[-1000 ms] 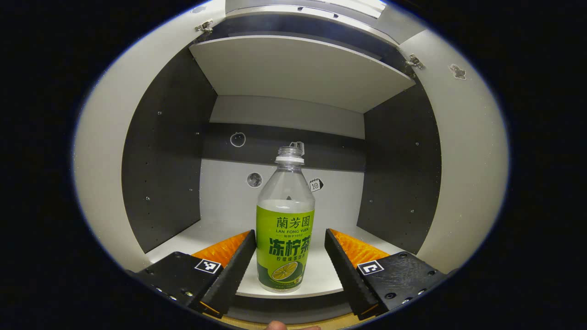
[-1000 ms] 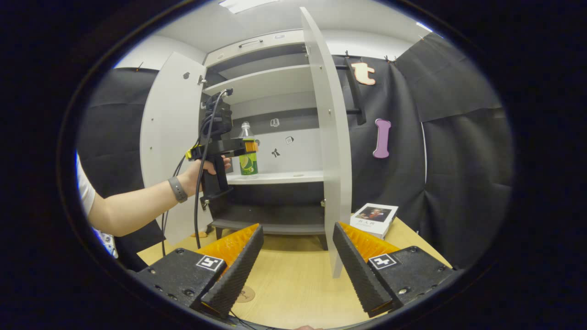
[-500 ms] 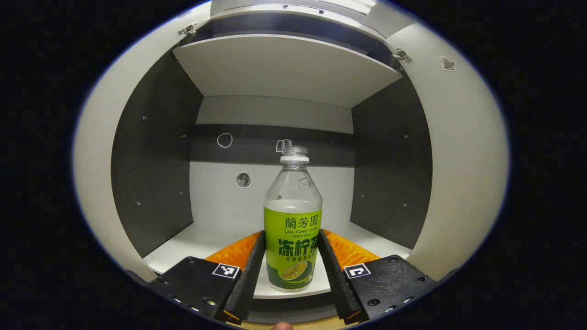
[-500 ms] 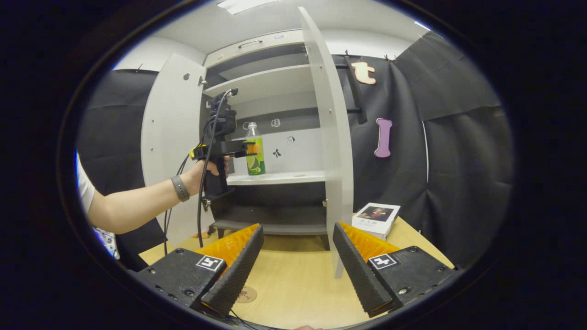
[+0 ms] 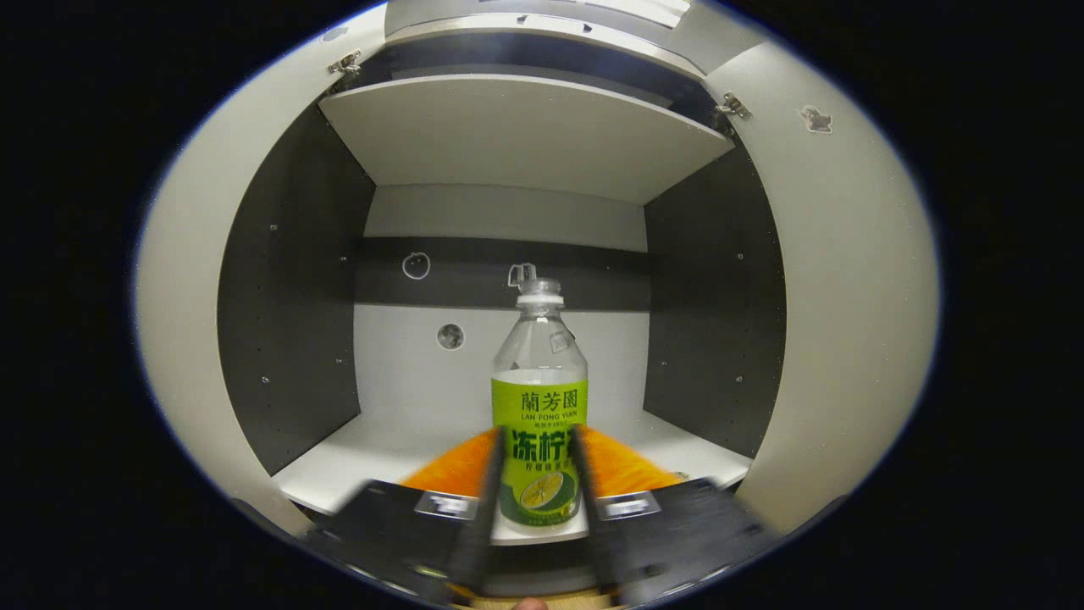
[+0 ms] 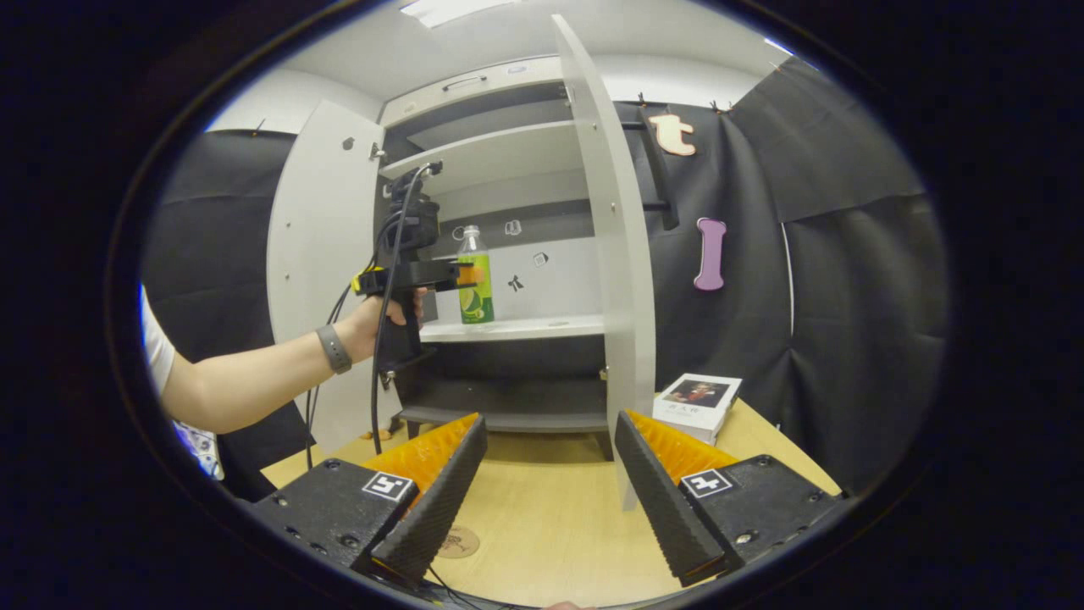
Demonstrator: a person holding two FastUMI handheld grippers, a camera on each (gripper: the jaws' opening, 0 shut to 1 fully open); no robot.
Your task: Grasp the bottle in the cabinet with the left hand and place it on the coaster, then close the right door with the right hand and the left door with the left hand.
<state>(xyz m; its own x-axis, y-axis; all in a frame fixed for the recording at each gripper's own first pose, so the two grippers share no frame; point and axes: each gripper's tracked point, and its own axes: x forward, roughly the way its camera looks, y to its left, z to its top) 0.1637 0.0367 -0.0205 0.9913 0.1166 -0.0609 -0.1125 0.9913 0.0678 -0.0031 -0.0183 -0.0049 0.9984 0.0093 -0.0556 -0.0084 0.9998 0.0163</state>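
In the left gripper view the left claw [image 5: 536,487] sits low in the middle of the frame, its two fingers pinching the lower labelled part of the bottle [image 5: 539,407] from either side; the fingers are blurred, so how firmly they press is a judgement, but both look to be against the label. In the right gripper view the same claw shows in the centre left of the frame, held by a hand [image 6: 378,315], closed around the bottle at label height.

The bottle stands on the middle shelf [image 5: 398,445] of the cabinet [image 6: 508,152], near its front edge. Its base appears to rest on the shelf, or to be barely off it; I cannot tell which. It stands upright, long axis vertical, neck and cap pointing up toward the shelf above, label facing the left camera.

The right claw [image 6: 549,474] sits at the bottom of its own view, fingers spread wide and holding nothing, above the table [image 6: 550,525]. The coaster [image 6: 460,540] lies on the table at the lower left, beside the left finger.

So the grasp looks made, and little else. The carry to the coaster is left, and both the left door [image 6: 318,280] and the right door [image 6: 614,254] stand open.
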